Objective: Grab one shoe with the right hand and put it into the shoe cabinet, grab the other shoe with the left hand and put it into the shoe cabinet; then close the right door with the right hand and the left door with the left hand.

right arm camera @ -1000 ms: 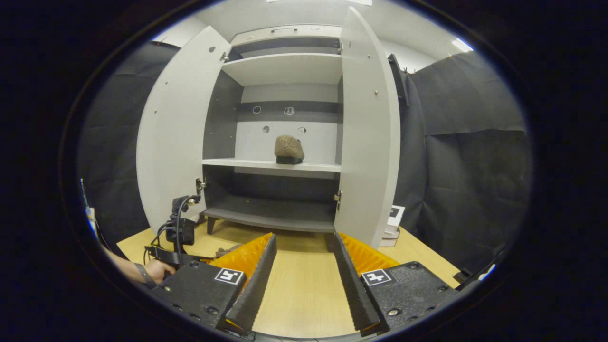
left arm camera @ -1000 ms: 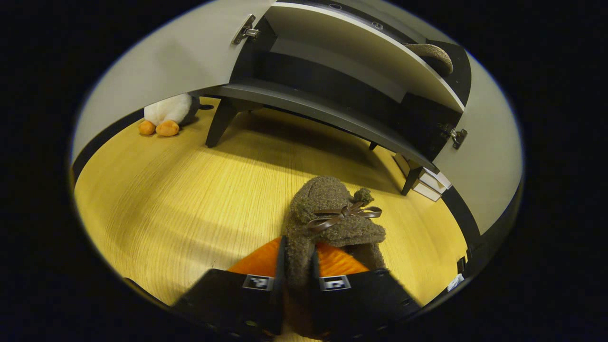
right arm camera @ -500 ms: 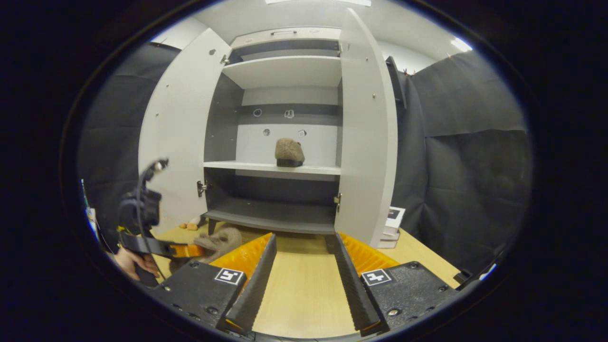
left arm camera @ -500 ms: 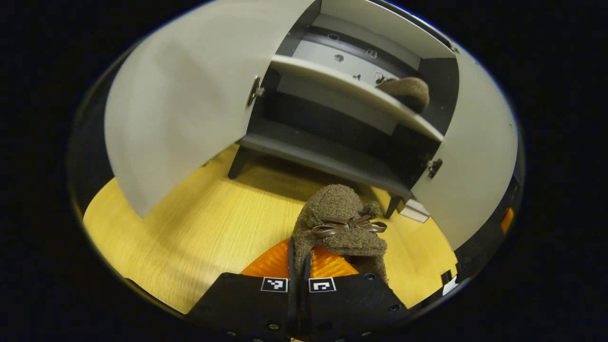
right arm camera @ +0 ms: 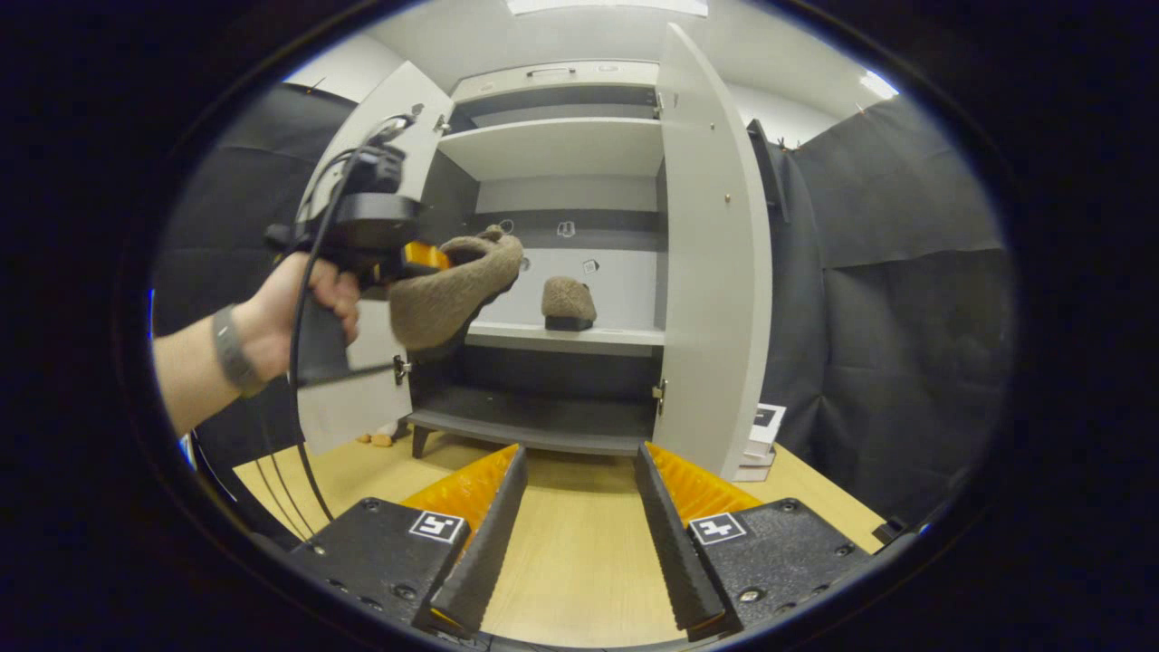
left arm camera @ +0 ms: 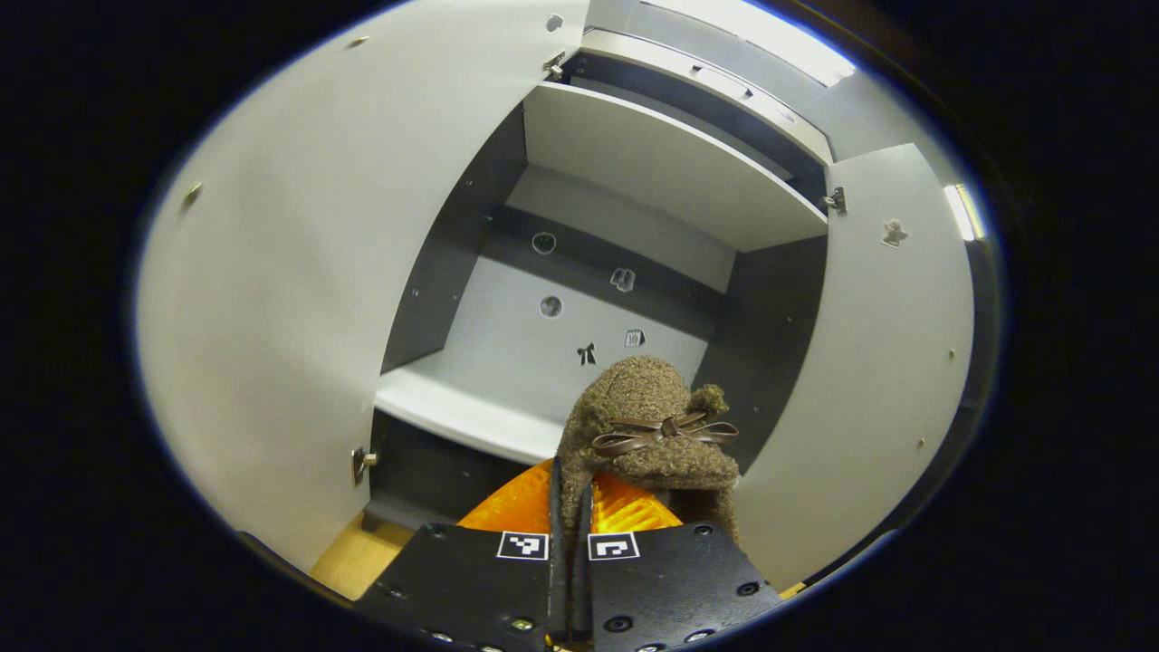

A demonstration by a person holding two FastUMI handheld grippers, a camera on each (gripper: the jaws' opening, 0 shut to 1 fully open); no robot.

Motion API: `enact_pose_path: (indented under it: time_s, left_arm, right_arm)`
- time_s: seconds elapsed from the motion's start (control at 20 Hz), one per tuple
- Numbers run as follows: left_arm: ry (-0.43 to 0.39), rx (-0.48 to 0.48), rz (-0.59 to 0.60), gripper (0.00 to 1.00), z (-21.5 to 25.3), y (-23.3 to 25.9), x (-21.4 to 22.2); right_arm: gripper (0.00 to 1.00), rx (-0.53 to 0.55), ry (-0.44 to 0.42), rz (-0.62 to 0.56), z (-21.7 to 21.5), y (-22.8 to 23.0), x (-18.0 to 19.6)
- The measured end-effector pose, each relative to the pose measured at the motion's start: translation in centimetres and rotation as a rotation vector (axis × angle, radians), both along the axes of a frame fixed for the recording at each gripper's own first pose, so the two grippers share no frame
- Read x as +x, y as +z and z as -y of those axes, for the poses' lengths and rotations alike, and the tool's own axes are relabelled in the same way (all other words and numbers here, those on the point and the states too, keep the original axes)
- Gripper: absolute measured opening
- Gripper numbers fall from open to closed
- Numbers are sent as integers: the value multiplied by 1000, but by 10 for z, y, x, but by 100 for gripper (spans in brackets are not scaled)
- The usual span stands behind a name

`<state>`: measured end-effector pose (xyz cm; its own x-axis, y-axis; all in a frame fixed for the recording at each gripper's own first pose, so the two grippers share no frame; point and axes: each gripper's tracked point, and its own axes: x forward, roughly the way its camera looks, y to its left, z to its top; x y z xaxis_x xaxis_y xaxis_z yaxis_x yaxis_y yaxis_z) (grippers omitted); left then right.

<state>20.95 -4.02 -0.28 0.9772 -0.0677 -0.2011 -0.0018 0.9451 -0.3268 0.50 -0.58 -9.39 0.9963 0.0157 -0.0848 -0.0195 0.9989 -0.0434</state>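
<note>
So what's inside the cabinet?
One fuzzy shoe sits on the middle shelf. The top and bottom shelves look bare. The held shoe and left door cover part of the left side.

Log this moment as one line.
left gripper: shut on slipper | right gripper: open | other slipper: on shelf | doors: open

Open shoe cabinet [right arm camera: 706, 272] on the wooden floor [right arm camera: 570, 543], one brown shoe [right arm camera: 568, 302] near the middle shelf's [right arm camera: 579, 338] front edge
</note>
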Motion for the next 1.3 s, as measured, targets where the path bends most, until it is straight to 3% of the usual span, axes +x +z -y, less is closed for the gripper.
enact_pose_path:
  time_s: [0.15,0.25,0.4,0.6,0.75,0.85,0.9,1.0,1.05,1.1,1.15,1.2,1.25,1.3]
  left_arm:
    - [79,44,-61,1,-18,2,70]
    - [82,101,-162,2,-19,-16,107]
    - [92,94,-262,2,-18,-39,143]
    - [117,96,-397,2,-24,-73,162]
    - [146,35,-472,2,-26,-86,162]
    - [139,22,-490,17,-28,-89,161]
    - [139,26,-500,7,-30,-89,158]
    - [115,24,-494,17,-29,-82,155]
    - [93,31,-486,39,-26,-76,153]
    - [65,41,-480,27,-24,-72,152]
    - [46,54,-476,22,-23,-66,147]
    - [24,57,-463,63,-20,-56,142]
    - [8,57,-451,78,-17,-48,135]
    - [-4,64,-426,69,-16,-37,126]
  right_arm:
    - [79,4,-12,8,5,4,-5]
    - [76,3,-25,-5,10,2,-6]
    - [79,11,-45,-8,18,4,-8]
    - [79,16,-69,-15,27,3,-10]
    - [79,9,-79,-18,32,2,-10]
    - [79,15,-78,-11,32,3,-8]
    - [79,16,-76,-14,33,1,-7]
    - [79,22,-66,-15,30,0,-5]
    - [79,29,-58,-17,28,0,-4]
    - [79,36,-51,-17,26,0,-4]
    - [79,40,-44,-17,25,-1,-4]
    - [79,42,-38,-16,22,-1,-3]
    - [79,41,-34,-14,21,-1,-4]
    - [79,41,-27,-9,19,0,-3]
